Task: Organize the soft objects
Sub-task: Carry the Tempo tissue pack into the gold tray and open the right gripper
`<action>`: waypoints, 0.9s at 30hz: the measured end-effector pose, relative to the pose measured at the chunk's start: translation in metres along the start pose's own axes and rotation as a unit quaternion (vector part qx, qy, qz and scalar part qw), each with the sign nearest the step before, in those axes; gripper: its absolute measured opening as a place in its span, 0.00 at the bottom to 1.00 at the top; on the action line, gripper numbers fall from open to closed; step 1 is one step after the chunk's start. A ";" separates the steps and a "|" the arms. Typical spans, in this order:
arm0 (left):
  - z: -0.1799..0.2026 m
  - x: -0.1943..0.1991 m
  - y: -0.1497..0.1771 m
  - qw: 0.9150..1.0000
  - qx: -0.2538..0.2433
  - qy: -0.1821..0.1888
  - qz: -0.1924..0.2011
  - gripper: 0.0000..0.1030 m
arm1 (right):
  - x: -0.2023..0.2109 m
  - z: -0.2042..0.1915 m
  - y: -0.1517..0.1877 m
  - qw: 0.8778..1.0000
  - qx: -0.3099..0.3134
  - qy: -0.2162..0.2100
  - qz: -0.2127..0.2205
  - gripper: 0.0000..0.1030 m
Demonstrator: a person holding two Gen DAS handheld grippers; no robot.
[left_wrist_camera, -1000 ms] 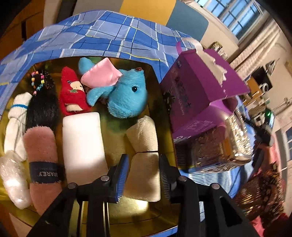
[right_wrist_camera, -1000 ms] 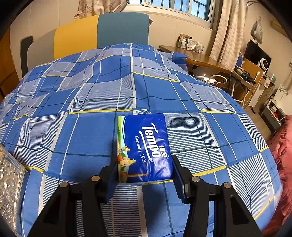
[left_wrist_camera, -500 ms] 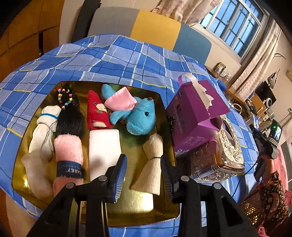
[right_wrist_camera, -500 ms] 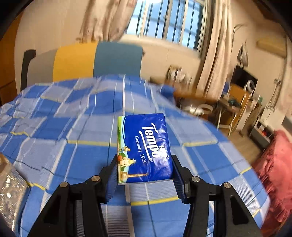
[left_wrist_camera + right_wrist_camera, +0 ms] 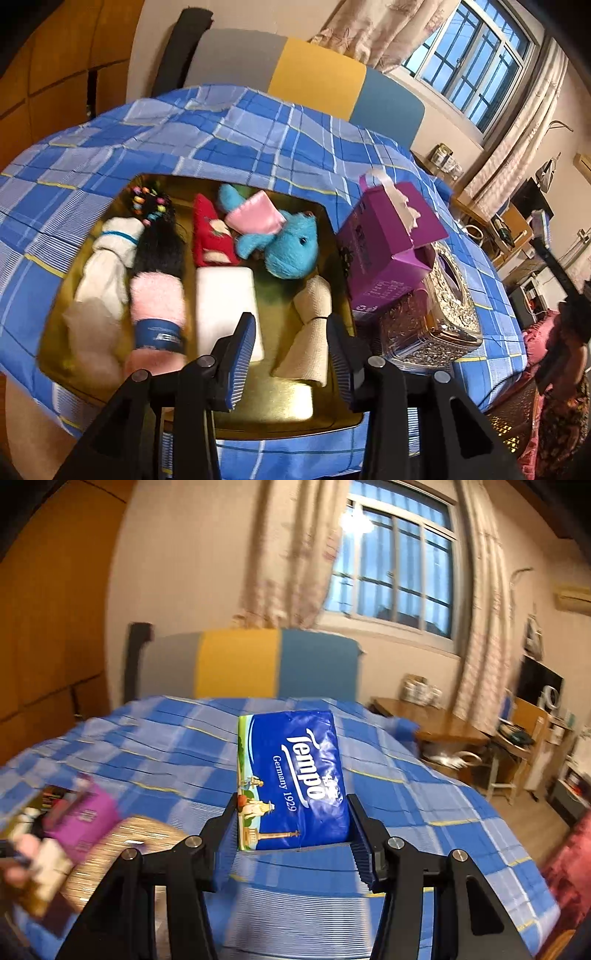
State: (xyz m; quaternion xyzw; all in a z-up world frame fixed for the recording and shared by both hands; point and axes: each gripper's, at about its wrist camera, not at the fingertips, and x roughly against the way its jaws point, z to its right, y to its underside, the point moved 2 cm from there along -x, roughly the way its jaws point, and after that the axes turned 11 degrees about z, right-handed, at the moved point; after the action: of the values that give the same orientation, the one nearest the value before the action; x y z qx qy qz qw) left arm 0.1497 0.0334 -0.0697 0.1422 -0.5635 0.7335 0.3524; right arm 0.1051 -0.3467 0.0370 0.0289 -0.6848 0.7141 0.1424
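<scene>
Your right gripper (image 5: 291,830) is clamped on the blue tissue pack (image 5: 291,779), held up in the air over the checked blue bedspread (image 5: 406,805). Your left gripper (image 5: 291,354) has just been opening its jaws and they stand apart with nothing gripped, hovering above the beige cloth roll (image 5: 310,325) lying in the gold tray (image 5: 258,406), next to the white block (image 5: 225,302) and blue plush toy (image 5: 291,247).

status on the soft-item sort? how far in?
Mostly done: the gold tray holds the blue plush, socks, sponge and the beige roll. The left gripper, jaws just opening, is empty above that roll. In hand: the right gripper grips the Tempo tissue pack; it needs traying.
</scene>
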 end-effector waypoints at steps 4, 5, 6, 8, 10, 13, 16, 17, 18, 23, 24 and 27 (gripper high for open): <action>-0.014 0.014 -0.003 1.000 0.006 -0.008 0.015 0.40 | 0.019 -0.059 -0.015 0.997 0.018 -0.069 0.013 0.52; -0.019 0.019 -0.004 1.000 0.008 -0.011 0.020 0.40 | 0.023 -0.071 -0.016 0.996 0.022 -0.083 0.014 0.52; -0.023 0.022 -0.004 1.000 0.011 -0.013 0.022 0.40 | 0.027 -0.092 -0.018 0.994 0.031 -0.108 0.013 0.52; -0.033 0.029 -0.005 0.999 0.016 -0.021 0.029 0.40 | 0.031 -0.118 -0.019 0.989 0.041 -0.141 0.007 0.52; -0.043 0.035 -0.005 0.999 0.020 -0.033 0.034 0.40 | 0.033 -0.154 -0.017 0.980 0.049 -0.190 -0.013 0.52; -0.059 0.046 -0.005 0.998 0.023 -0.054 0.040 0.40 | 0.036 -0.201 -0.007 0.965 0.079 -0.246 -0.048 0.52; -0.074 0.056 -0.005 0.997 0.029 -0.057 0.044 0.40 | 0.039 -0.249 0.013 0.942 0.133 -0.299 -0.076 0.52; -0.079 0.059 -0.005 0.997 0.032 -0.059 0.047 0.40 | 0.038 -0.263 0.021 0.932 0.152 -0.316 -0.088 0.52; -0.082 0.062 -0.005 0.996 0.033 -0.061 0.048 0.40 | 0.035 -0.276 0.030 0.922 0.170 -0.332 -0.104 0.52; -0.100 0.072 -0.003 0.995 0.048 -0.064 0.055 0.40 | 0.023 -0.318 0.070 0.873 0.242 -0.386 -0.175 0.52; -0.102 0.073 -0.003 0.995 0.050 -0.063 0.055 0.40 | 0.019 -0.325 0.077 0.861 0.252 -0.398 -0.190 0.52; -0.107 0.075 0.000 0.995 0.051 -0.061 0.056 0.40 | 0.007 -0.341 0.092 0.837 0.268 -0.419 -0.230 0.52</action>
State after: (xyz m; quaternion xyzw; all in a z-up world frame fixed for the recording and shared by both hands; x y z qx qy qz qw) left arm 0.1165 0.1593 -0.0585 0.1734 -0.5527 0.7698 0.2680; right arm 0.1289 -0.0112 -0.0717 0.5189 -0.4344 0.7361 -0.0115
